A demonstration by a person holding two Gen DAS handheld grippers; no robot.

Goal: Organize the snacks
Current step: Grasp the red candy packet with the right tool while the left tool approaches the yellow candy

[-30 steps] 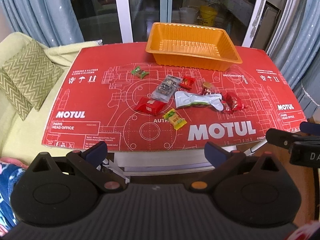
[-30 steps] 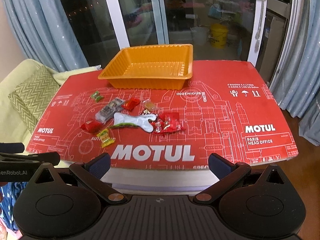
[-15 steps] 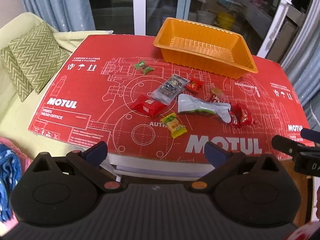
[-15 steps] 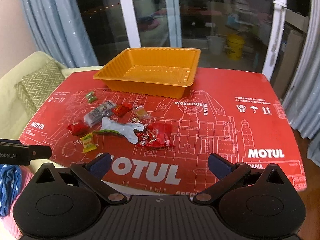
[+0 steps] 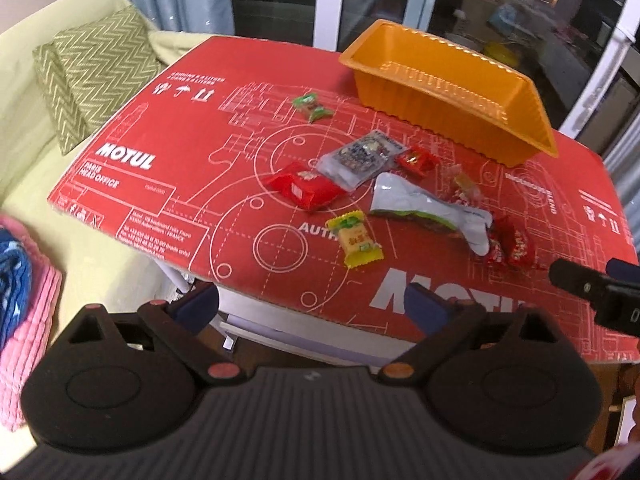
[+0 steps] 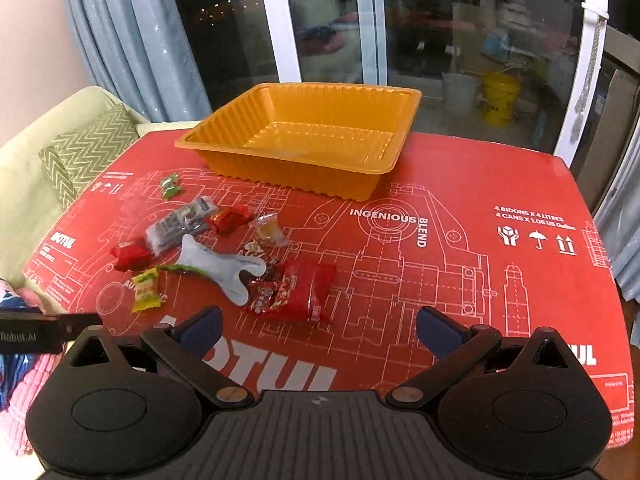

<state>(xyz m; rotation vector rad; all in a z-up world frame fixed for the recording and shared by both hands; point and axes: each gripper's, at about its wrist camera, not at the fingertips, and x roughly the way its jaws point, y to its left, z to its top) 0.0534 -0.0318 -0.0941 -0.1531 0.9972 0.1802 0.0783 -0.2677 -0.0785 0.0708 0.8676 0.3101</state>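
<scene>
An empty orange tray [image 6: 304, 160] stands at the back of the red table mat [image 6: 460, 280]; it also shows in the left wrist view [image 5: 448, 92]. Several wrapped snacks lie in front of it: a green candy [image 6: 170, 186], a clear grey packet [image 6: 182, 224], a red packet [image 6: 128, 256], a yellow candy [image 6: 146, 290], a white bone-shaped pouch [image 6: 222, 268] and a red bag [image 6: 296, 292]. My left gripper [image 5: 312, 304] is open and empty over the near table edge, short of the yellow candy [image 5: 356, 238]. My right gripper [image 6: 320, 326] is open and empty just short of the red bag.
A pale sofa with a green zigzag cushion [image 5: 88, 76] lies left of the table. A pink and blue cloth [image 5: 20, 300] is at the near left. Glass doors and grey curtains [image 6: 140, 40] stand behind the table.
Both grippers have moved forward and closer to the table. The left view has swung so the snacks sit more to the right. The snacks and tray have not moved.
</scene>
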